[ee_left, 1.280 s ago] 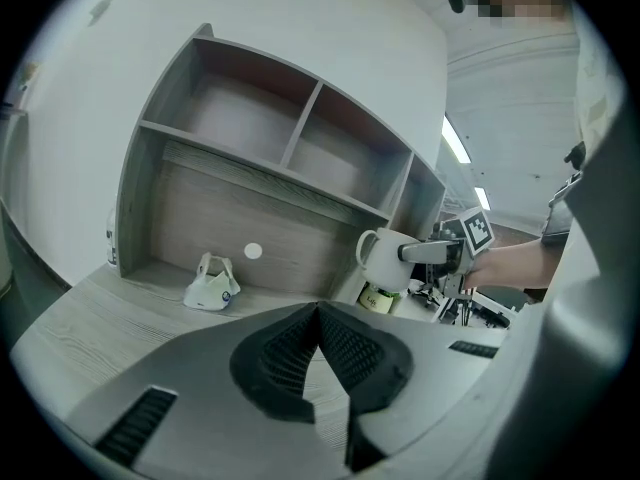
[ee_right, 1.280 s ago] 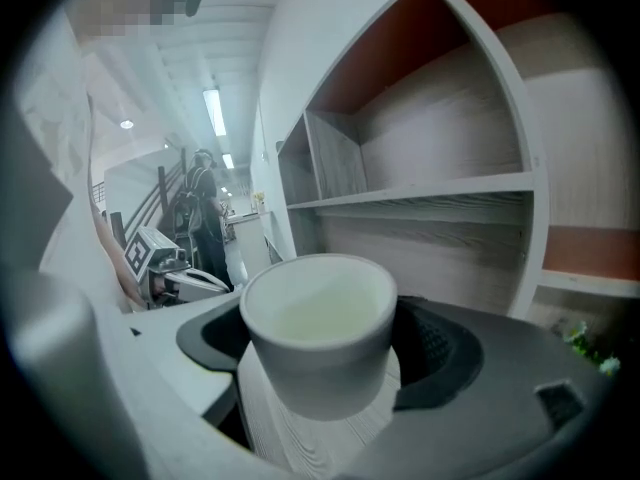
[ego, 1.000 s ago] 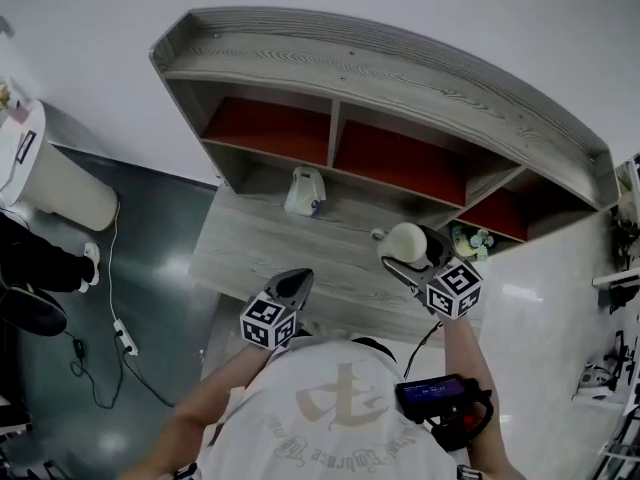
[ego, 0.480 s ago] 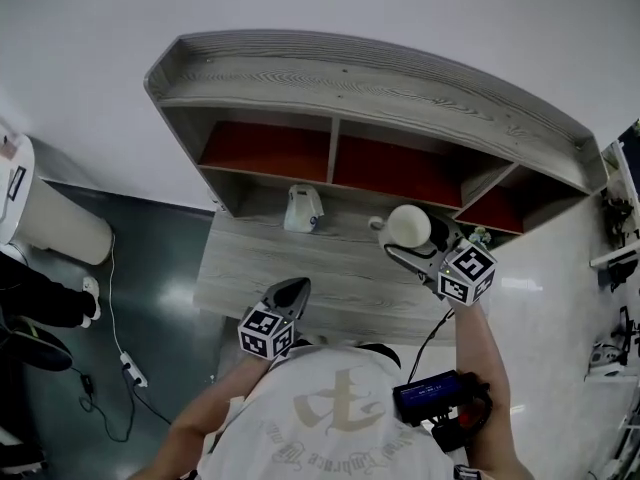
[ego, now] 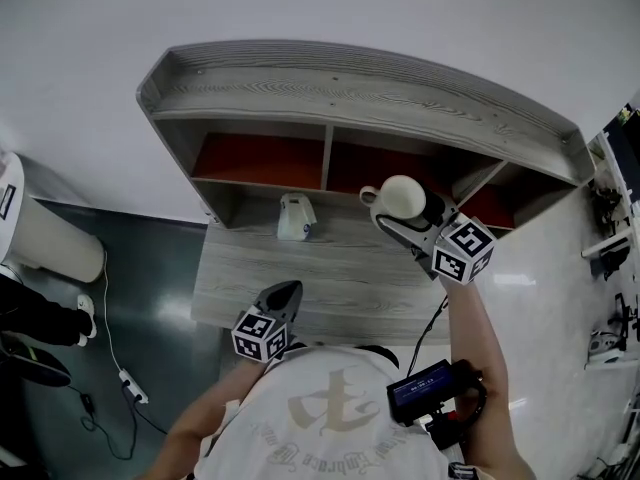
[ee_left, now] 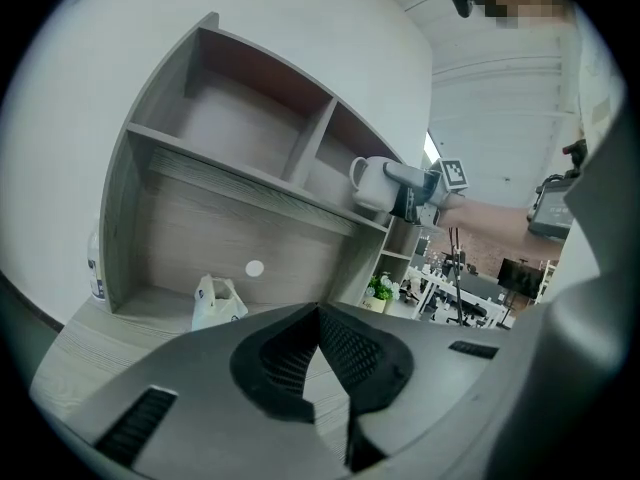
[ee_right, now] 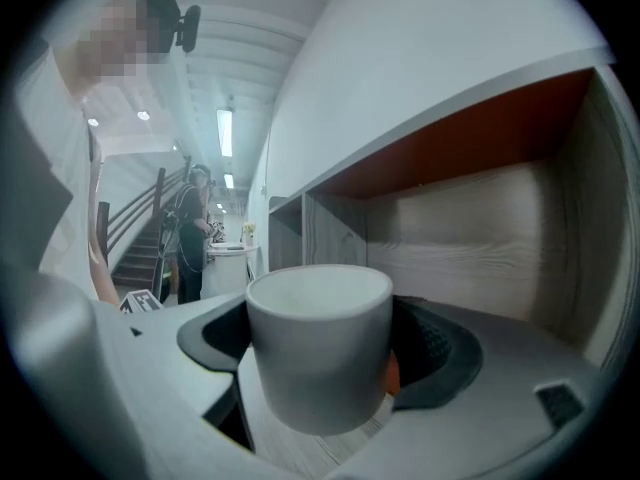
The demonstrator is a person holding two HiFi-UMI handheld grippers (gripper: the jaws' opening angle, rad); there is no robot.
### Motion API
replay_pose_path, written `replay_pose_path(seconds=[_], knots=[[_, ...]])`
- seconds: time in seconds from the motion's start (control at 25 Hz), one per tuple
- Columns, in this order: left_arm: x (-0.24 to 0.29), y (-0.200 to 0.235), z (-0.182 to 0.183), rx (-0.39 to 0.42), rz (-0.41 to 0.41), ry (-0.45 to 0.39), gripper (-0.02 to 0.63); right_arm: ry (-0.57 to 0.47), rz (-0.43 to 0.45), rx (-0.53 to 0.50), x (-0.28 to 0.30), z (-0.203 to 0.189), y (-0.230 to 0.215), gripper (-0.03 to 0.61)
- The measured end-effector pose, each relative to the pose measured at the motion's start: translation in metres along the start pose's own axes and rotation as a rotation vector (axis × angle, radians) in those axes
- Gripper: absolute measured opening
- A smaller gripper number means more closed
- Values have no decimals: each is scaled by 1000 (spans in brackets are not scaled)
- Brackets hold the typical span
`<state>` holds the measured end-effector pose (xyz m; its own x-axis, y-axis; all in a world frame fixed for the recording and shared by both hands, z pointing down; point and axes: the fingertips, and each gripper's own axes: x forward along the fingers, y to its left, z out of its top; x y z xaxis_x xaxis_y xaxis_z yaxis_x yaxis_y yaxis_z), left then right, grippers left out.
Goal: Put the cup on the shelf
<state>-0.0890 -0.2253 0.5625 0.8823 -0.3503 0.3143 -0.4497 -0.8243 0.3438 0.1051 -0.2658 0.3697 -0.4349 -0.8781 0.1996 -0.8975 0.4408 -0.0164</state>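
Sm. white bag (ego: 295, 217) on desk (ego: 330, 280)

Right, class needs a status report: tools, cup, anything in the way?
Left tool shut, empty, low over desk. Right tool shut on cup, held at shelf opening, not yet set down. Nothing seen blocking; white bag sits apart on desk.

The right gripper (ee_right: 322, 353) clamps a white cup (ee_right: 318, 338) upright, seemingly just before a shelf (ee_right: 480, 238) compartment.

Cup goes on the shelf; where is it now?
Head view, right of centre: the cup is gripped by the right gripper, held at the mouth of the shelf's middle compartment.
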Motion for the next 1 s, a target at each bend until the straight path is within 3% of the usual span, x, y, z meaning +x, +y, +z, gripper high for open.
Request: replay_pose_path(seconds=[0.68,1.0], knots=[[-2,17,2,-11,16,2,2,-31,-288,124,32,-1,-79,423],[1,20,0,-23,21,6,2,-33,-342,136,49,-2,-100,423]])
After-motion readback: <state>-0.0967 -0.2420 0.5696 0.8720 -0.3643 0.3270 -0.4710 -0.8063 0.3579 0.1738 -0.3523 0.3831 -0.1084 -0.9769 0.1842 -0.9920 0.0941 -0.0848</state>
